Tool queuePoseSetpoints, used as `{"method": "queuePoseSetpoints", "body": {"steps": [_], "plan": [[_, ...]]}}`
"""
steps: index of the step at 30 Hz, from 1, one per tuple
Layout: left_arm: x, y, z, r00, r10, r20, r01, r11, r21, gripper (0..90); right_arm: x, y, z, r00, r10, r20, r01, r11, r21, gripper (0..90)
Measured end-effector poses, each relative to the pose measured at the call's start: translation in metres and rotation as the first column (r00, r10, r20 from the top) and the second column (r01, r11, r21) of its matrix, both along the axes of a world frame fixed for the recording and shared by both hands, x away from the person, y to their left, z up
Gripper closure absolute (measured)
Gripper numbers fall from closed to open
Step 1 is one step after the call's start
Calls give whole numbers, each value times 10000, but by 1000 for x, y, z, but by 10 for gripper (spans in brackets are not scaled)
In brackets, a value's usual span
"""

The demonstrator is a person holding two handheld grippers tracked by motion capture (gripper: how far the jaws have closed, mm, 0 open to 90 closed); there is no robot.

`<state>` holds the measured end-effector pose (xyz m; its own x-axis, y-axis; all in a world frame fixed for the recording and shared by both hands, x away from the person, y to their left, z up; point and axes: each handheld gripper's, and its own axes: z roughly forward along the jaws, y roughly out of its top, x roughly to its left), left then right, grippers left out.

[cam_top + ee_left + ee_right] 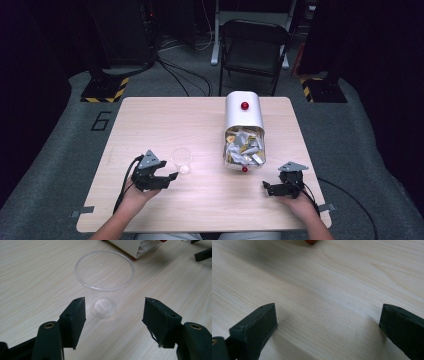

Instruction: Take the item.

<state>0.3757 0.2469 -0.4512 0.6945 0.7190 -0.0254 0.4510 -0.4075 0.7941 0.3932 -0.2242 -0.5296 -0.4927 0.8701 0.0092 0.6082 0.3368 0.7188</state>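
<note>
dark room beyond, grey floor with cables, black folding chair (254, 47) standing behind pale wooden table (150, 125). on the table's far middle-right, white bin (243, 131) lying on its side, red knob (244, 105) on top, open mouth facing the person, crammed with crumpled paper scraps (243, 148); small red foot (245, 169) at its near rim. clear plastic cup (181, 160) upright and empty on the left half, well apart from the bin. left gripper (167, 178) held low just beside the cup on its near side, grey three-cornered plate on top, cable trailing back along the forearm. in the left gripper view, jaws spread wide, cup (104, 283) standing just ahead of the gap between them, touching neither pad; corner of the bin (130, 246) at the top edge. right gripper (270, 188) resting near the table's right front, close to the bin's mouth but not touching it, jaws pointing left. in the right gripper view, jaws likewise wide apart over bare wood (324, 290), nothing between them, a sliver of red (311, 242) at the top edge.
</note>
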Motion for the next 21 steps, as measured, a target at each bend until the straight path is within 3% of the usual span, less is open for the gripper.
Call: {"method": "queuePoseSetpoints", "body": {"steps": [8,21], "plan": [[4,-4,14,9998,-166,-136,165,9998,-112,355,0,0,0,10000,7,-3,-7,10000,-8,8],[10,-21,43,9979,-643,106,646,9974,-323,354,0,0,0,10000,4,-3,-4,10000,-4,8]]}}
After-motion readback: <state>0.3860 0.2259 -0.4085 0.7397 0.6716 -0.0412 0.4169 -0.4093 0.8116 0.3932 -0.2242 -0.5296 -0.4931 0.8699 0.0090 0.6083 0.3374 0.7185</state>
